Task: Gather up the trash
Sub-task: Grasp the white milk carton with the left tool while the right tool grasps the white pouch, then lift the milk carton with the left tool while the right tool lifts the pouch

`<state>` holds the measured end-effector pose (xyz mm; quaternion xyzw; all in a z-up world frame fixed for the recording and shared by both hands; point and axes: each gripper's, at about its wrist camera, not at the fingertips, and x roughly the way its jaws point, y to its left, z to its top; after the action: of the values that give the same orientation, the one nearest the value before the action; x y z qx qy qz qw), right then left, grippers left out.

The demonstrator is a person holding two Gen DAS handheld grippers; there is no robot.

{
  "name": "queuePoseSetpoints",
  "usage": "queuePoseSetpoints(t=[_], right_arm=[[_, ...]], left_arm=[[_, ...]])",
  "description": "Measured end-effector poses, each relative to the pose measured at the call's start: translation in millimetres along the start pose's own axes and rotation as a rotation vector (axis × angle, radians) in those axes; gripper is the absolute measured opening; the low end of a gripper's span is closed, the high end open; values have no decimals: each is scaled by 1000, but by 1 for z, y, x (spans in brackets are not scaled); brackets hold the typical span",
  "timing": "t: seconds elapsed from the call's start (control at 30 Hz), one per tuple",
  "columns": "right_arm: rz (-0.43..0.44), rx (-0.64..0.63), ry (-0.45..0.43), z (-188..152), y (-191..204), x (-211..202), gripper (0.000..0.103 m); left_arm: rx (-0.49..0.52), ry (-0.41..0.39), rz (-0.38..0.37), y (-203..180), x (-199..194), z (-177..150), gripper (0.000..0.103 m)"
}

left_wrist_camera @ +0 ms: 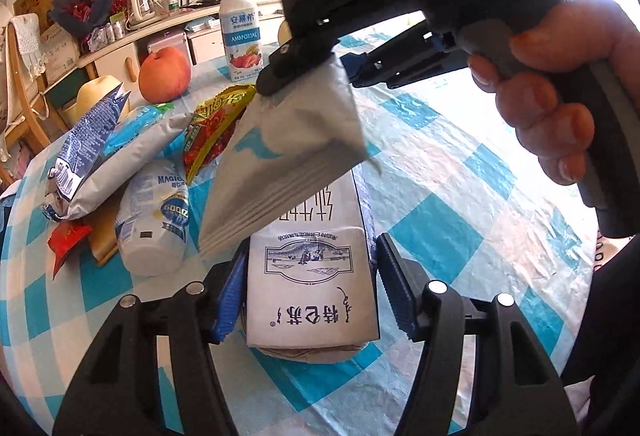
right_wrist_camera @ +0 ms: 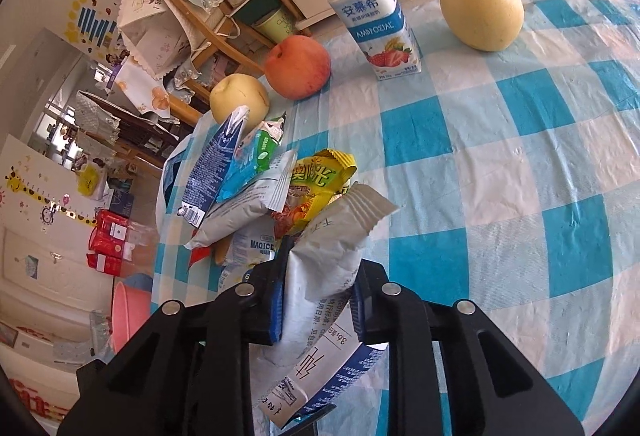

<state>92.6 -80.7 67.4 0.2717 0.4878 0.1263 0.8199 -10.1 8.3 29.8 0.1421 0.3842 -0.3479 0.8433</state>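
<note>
Two hand-held grippers work over a counter [right_wrist_camera: 520, 164] covered in a blue-and-white checked cloth. The right hand-held gripper [right_wrist_camera: 316, 300] pinches a white pouch [right_wrist_camera: 320, 276] between its pads; in the left wrist view the same gripper [left_wrist_camera: 280, 76], held by a hand [left_wrist_camera: 552, 84], holds that pouch [left_wrist_camera: 288, 156] lifted clear of the cloth, hanging tilted. The left hand-held gripper [left_wrist_camera: 310, 300] stands half spread around a milk carton [left_wrist_camera: 316, 276] that lies flat on the counter; a gap shows on its right side, and I cannot tell whether the left pad touches.

Counted: one lifted pouch, one carton and one heap of wrappers [right_wrist_camera: 248, 188] near the counter's left edge. In the heap I make out a blue-and-white bag [left_wrist_camera: 92, 152], a grey pouch [left_wrist_camera: 136, 156], a yellow-red wrapper [left_wrist_camera: 216, 124] and a white bottle [left_wrist_camera: 156, 220] on its side; a red scrap [left_wrist_camera: 66, 240] and something brown lie under them. More may be hidden.

Three fruits: one orange-red apple [right_wrist_camera: 298, 66], one pale pear [right_wrist_camera: 238, 100] just beside it, one yellow pear [right_wrist_camera: 482, 10] well apart on the right. One yogurt bottle [right_wrist_camera: 368, 8] stands upright between apple and yellow pear.

The lifted pouch hides part of the carton and the heap from the left camera. A chair [right_wrist_camera: 192, 16] and a pink bin [right_wrist_camera: 130, 312] stand beyond the counter.
</note>
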Motion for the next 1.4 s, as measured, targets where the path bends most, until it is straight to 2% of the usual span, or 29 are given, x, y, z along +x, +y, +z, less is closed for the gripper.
queuePoseSetpoints(t=[0.17,0.37,0.9,1.17,1.3,1.4], right_arm=[[-18,-27,-72,3,5,-21,25],[-28,-68,-154,5,12,-43,21],[0,-165,-275,-2,49,-73,21],[-12,-268,-310,-16,85,-76,21],[-8,-313,-330,-26,103,-78,21],[3,-341,-346,-32,120,-75,21]], left_arm=[[-32,-17,1,7,-10,-3,62],[-120,-63,-13,25,-29,-4,62],[-209,-128,64,55,-71,-14,62],[-309,-181,157,83,-100,-26,62],[-401,-232,260,106,-122,-36,62],[-523,-283,359,128,-142,-47,62]])
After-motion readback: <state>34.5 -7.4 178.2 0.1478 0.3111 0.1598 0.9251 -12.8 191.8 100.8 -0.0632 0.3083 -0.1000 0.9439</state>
